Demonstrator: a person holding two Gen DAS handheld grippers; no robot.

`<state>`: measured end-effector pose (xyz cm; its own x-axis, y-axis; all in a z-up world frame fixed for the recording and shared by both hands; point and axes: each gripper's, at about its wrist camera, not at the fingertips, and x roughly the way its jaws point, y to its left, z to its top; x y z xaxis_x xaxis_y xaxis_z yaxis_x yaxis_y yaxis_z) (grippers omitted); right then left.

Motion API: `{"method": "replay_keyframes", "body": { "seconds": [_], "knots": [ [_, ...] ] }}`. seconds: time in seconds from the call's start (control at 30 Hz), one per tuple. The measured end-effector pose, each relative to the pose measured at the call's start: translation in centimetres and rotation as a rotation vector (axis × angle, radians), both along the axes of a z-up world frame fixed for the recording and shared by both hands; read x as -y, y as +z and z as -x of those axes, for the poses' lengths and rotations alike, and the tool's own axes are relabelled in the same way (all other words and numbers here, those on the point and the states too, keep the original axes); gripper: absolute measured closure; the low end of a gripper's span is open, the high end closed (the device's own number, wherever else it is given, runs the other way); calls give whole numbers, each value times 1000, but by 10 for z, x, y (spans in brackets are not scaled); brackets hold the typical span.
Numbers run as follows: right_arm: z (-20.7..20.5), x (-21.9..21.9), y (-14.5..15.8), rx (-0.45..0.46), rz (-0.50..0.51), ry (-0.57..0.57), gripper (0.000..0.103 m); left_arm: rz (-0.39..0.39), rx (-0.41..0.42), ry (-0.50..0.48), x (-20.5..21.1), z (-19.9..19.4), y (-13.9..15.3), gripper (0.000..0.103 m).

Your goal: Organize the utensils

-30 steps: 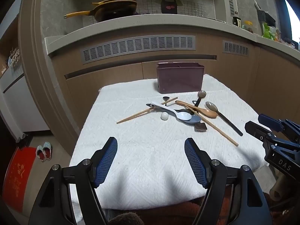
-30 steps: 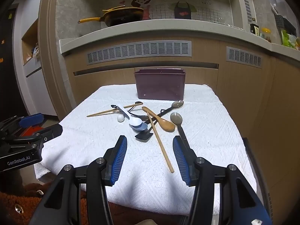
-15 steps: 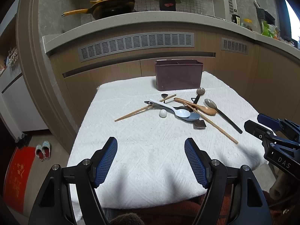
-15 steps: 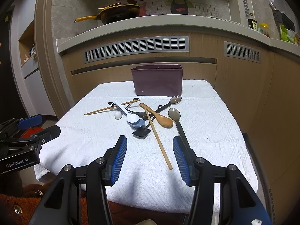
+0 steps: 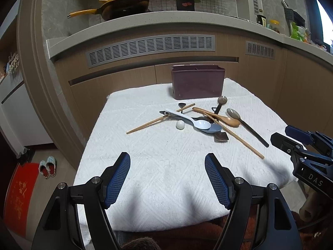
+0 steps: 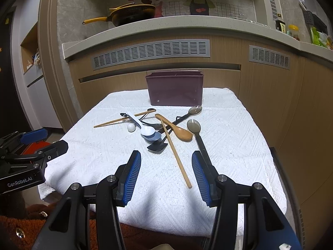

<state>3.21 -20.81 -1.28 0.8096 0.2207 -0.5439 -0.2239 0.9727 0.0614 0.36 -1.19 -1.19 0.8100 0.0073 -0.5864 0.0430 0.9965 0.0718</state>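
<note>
A pile of utensils lies mid-table on a white towel [image 5: 166,162]: a white spoon [image 5: 187,119] over a blue spoon [image 5: 214,128], a brown wooden spoon [image 6: 177,128], two wooden chopsticks [image 6: 177,156], two dark long-handled spoons [image 6: 197,135], a black spatula [image 6: 158,145] and a small white ball [image 5: 180,124]. A maroon utensil holder [image 5: 197,82] stands behind the pile. My left gripper [image 5: 167,179] is open and empty over the towel's near edge. My right gripper [image 6: 165,174] is open and empty, just short of the near chopstick's end.
A kitchen counter [image 5: 145,23] with a yellow-handled pan [image 5: 122,6] runs behind the table. Wooden cabinets with vent grilles stand close behind and to the right. A red mat and slippers [image 5: 47,167] lie on the floor at the left.
Both grippers have edged slightly forward toward the pile and stay open. The utensils have not moved.
</note>
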Motion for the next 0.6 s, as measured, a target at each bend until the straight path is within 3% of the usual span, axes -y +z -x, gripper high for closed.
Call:
{"method": "replay_keyframes", "body": {
  "seconds": [0.6],
  "knots": [
    [-1,0,-1,-9,-3,0,54,0,-3,-1,-1,-1,-1,29]
  ]
}}
